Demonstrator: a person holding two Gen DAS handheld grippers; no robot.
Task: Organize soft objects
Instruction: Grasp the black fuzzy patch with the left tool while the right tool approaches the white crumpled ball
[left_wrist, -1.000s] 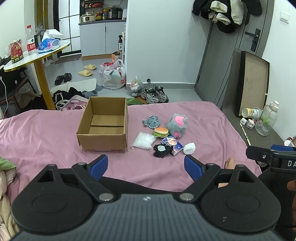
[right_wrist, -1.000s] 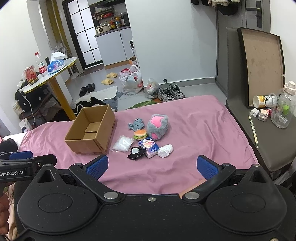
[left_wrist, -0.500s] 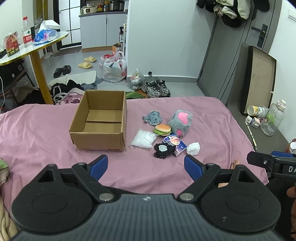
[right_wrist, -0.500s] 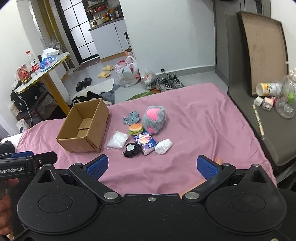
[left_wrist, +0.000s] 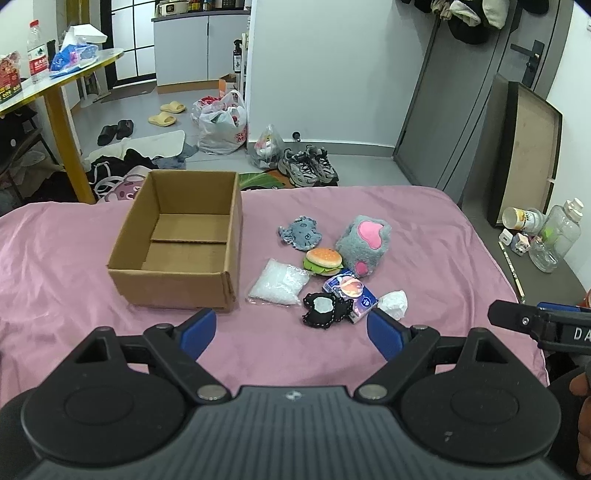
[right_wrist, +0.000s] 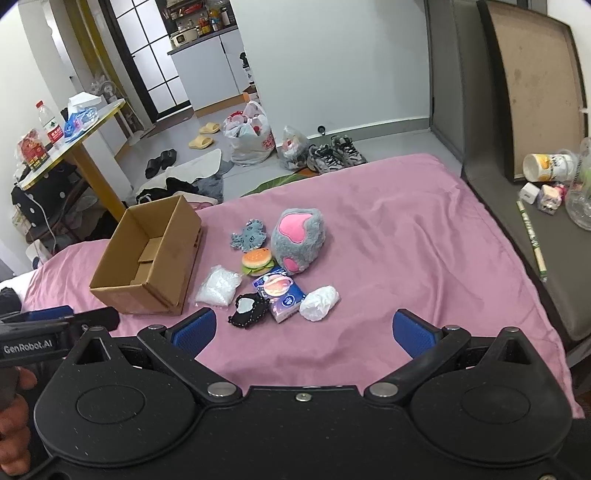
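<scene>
A pink bedsheet (left_wrist: 424, 229) fills the middle of both wrist views; at centre left of each frame sits an open brown cardboard box (left_wrist: 177, 240), its inside bare. Just right of the box lies a loose cluster of soft things: a clear plastic bag of white filling (left_wrist: 277, 283) nearest the box; a small plush hamburger (left_wrist: 323, 260) above it; a flat grey-blue fabric toy (left_wrist: 300, 232) higher up; a grey plush cube with pink paw pads (left_wrist: 364, 240) at the cluster's right; a blue tissue packet (left_wrist: 351, 293) below the burger; a black crocheted piece with a white centre (left_wrist: 325, 309) touching the packet; a crumpled white plastic wad (left_wrist: 393, 303) at lower right. The left gripper (left_wrist: 291, 332) hovers at the bottom of its view with blue-padded fingers spread wide, holding nothing, short of the cluster; the right gripper (right_wrist: 303, 330) is likewise spread wide and empty, its fingers framing the black piece and the wad from below.
</scene>
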